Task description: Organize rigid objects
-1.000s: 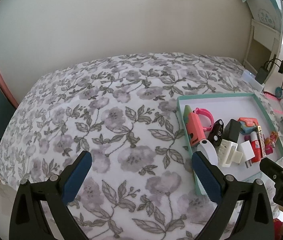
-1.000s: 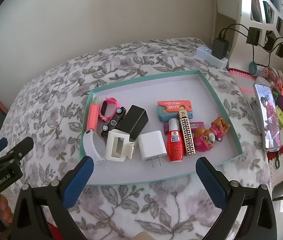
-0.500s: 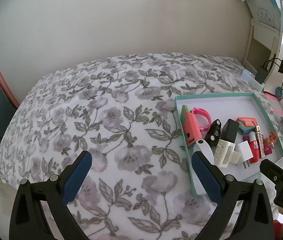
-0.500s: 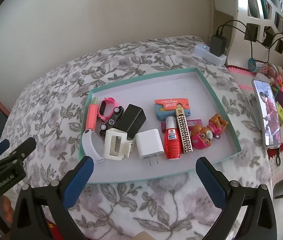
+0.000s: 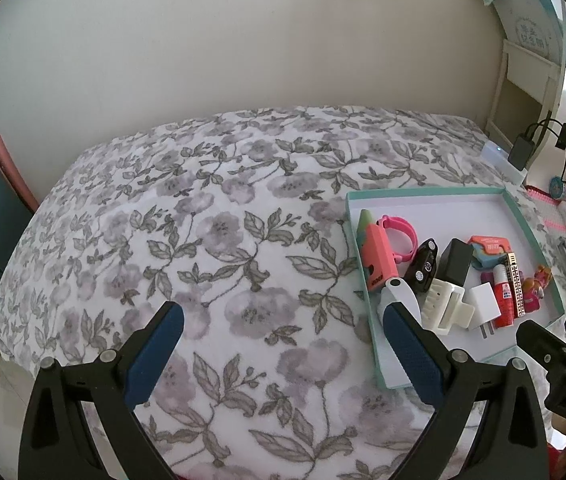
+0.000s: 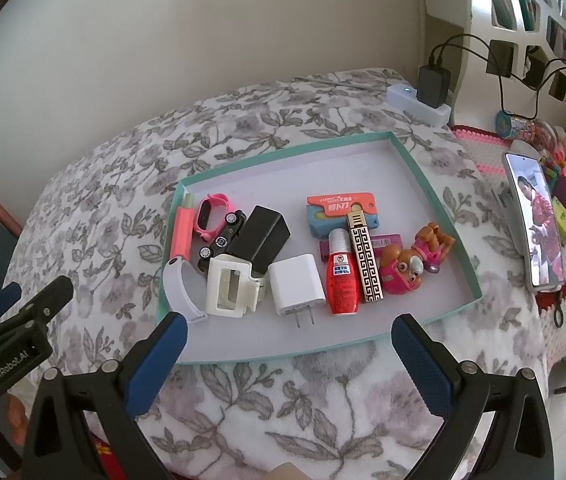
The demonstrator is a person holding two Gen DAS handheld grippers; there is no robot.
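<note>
Grippers: left gripper [image 5: 281, 344] and right gripper [image 6: 289, 354] are being held spread, empty.
Objects: white charger [image 6: 297, 283] is being kept in teal tray [image 6: 459, 264].
Handling: judged light, stiff, slippery; to be pinched across flat sides.

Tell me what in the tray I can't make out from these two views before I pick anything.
- Purple flat item: right wrist view, mostly covered by the red bottle and gold patterned stick; what it is cannot be told.
- Black toy car: partly under the black block.
- Tray near corner: left wrist view, hidden behind a fingertip of the left gripper.
- Bottle label: too small to read.
</note>
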